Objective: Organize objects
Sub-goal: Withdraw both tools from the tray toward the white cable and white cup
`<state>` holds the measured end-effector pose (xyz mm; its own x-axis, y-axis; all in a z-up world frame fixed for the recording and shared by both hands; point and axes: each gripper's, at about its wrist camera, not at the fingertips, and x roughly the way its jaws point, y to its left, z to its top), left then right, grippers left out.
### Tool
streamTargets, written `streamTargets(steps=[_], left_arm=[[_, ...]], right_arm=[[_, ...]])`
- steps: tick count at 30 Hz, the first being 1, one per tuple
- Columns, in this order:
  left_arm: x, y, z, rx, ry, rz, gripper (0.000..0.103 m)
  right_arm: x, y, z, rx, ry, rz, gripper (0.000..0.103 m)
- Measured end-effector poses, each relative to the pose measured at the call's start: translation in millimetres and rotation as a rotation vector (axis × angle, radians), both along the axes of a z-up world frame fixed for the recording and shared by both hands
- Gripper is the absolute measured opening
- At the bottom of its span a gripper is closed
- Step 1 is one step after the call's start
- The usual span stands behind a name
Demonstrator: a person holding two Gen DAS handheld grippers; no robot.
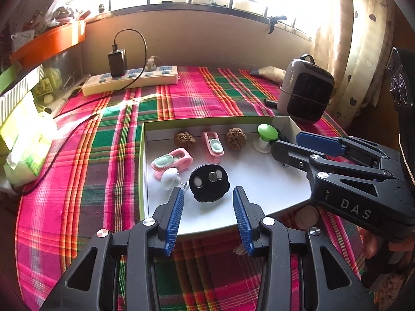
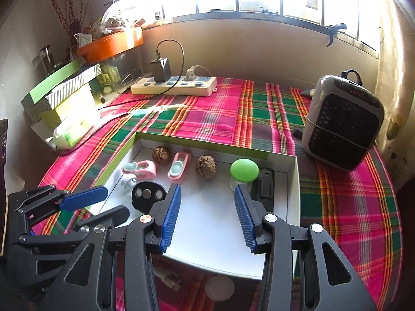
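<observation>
A shallow white box (image 1: 259, 181) (image 2: 207, 223) with green sides lies on the plaid cloth. In it are two walnuts (image 1: 184, 139) (image 1: 235, 138), two pink clips (image 1: 172, 162) (image 1: 213, 146), a black round disc (image 1: 209, 185) (image 2: 148, 196), a small white knob (image 1: 170, 178), a green-topped mushroom-shaped piece (image 1: 268, 132) (image 2: 244, 170) and a black flat piece (image 2: 264, 188). My left gripper (image 1: 207, 217) is open and empty, just short of the disc. My right gripper (image 2: 207, 215) is open and empty over the box's front; it also shows in the left wrist view (image 1: 290, 142) beside the green piece.
A power strip (image 1: 129, 79) with a charger and cable sits at the back. A small grey heater (image 1: 306, 90) (image 2: 342, 124) stands at the right. Boxes and packets (image 1: 23, 140) crowd the left edge. A round pale piece (image 1: 307, 216) lies on the cloth by the box's front.
</observation>
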<state>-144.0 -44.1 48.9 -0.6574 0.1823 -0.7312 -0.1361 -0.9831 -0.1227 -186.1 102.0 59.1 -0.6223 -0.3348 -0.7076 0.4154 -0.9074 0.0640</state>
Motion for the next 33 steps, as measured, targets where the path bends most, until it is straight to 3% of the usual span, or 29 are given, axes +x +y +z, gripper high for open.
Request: streamTargets(steps=[7, 11, 23, 33], left_arm=[[21.2, -10.7, 5.0, 0.022, 0.024, 0.003, 0.038], [30.3, -11.6, 2.2, 0.052, 0.022, -0.023, 0.038], [25.7, 20.7, -21.5, 0.036, -0.03, -0.285, 0.038], [16.0, 40.7, -35.6, 0.006, -0.067, -0.429, 0.04]], right_arm=[[27.0, 20.8, 5.8, -0.015, 0.024, -0.04, 0.045], [40.2, 32.2, 1.1, -0.02, 0.021, -0.087, 0.05], [68.2, 61.3, -28.6, -0.034, -0.052, -0.207, 0.05], [73.8, 79.7, -38.6, -0.065, -0.09, -0.29, 0.05]])
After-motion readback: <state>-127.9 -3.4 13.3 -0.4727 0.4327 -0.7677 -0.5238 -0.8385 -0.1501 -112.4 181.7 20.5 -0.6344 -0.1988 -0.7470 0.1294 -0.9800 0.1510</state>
